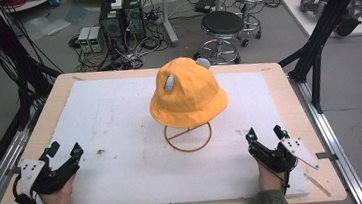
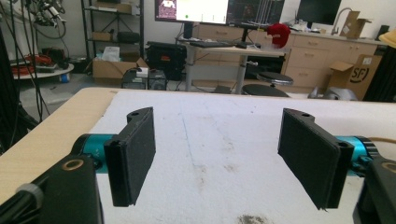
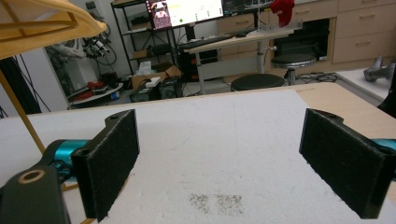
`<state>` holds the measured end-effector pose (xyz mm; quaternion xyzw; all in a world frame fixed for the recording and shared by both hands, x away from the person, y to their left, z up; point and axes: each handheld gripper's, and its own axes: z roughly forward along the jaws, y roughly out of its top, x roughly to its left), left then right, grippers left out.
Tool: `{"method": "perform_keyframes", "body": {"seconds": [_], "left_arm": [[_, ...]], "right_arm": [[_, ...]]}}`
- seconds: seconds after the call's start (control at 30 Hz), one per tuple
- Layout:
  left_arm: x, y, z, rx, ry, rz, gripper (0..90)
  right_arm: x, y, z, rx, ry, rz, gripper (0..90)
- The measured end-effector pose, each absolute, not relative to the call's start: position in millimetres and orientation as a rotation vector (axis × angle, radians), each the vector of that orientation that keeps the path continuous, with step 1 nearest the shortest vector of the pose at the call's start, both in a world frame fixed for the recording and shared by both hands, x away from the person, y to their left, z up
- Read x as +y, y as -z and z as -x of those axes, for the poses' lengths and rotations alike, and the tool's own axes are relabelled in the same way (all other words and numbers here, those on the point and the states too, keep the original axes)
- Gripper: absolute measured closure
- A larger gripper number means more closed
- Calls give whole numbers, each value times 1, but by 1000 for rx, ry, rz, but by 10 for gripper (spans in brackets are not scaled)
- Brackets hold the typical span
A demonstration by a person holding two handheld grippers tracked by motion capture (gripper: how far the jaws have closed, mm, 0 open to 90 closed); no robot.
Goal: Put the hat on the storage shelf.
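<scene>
One table (image 1: 32, 141) carries a white mat, and near the middle of its far half a yellow bucket hat (image 1: 187, 94) sits on a wire stand (image 1: 188, 136), ahead of both hands and somewhat closer to the right one. Both tongs wait near the near edge, the left tongs (image 1: 64, 151) toward the left corner and the right tongs (image 1: 266, 134) toward the right, each spread wide, gripping nothing, with only bare mat between the pads.
</scene>
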<state>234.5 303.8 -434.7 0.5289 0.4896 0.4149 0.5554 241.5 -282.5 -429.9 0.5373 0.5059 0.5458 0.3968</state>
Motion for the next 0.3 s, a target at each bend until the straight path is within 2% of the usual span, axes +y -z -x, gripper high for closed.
{"method": "perform_keyframes", "body": {"seconds": [0.3], "left_arm": [[307,436,-231,1163,-975,-1229,281]], "right_arm": [[-284,430,-240,1278,-1394,-1382,109]]}}
